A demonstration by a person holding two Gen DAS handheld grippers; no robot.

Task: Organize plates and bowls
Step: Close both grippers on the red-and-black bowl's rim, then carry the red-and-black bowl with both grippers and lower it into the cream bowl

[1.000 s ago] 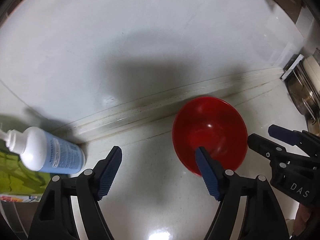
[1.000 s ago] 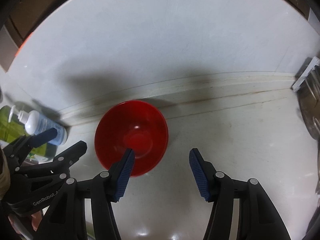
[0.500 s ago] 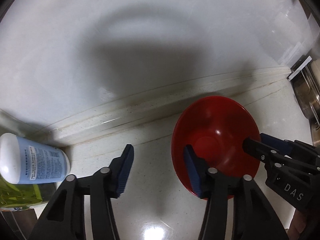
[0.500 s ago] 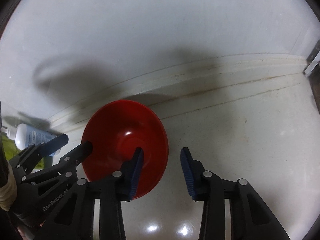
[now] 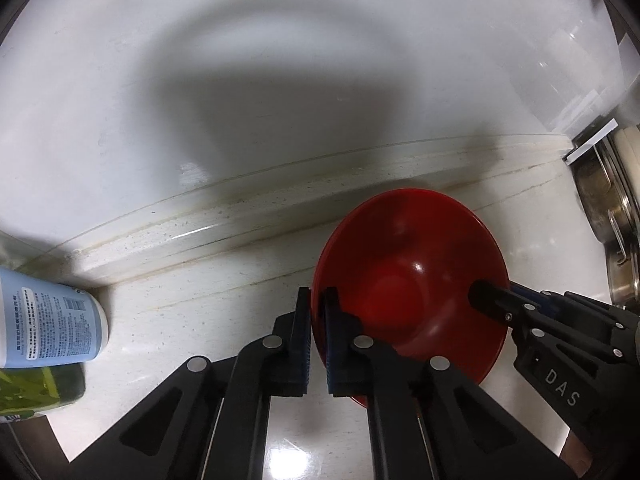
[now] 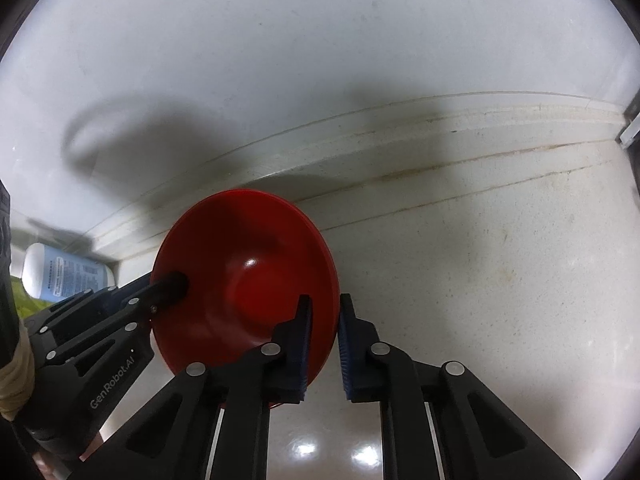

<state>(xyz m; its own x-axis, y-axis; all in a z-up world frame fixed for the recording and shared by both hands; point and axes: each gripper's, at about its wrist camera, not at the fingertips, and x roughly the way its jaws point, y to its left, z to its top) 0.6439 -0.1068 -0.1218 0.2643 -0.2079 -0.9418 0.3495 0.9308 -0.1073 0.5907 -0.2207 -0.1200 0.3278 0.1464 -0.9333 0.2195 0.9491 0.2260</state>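
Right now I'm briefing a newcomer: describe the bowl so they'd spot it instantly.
On the pale stone counter, near the raised back ledge, sits a glossy red round bowl. Unlike the white-and-blue bottle lying to its left, both hand-held grippers pinch its rim.

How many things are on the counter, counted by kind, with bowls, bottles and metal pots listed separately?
Red bowl: 1
White and blue bottle: 1
Green bottle: 1
Metal pots: at least 1, cut off at the edge
Total: at least 4
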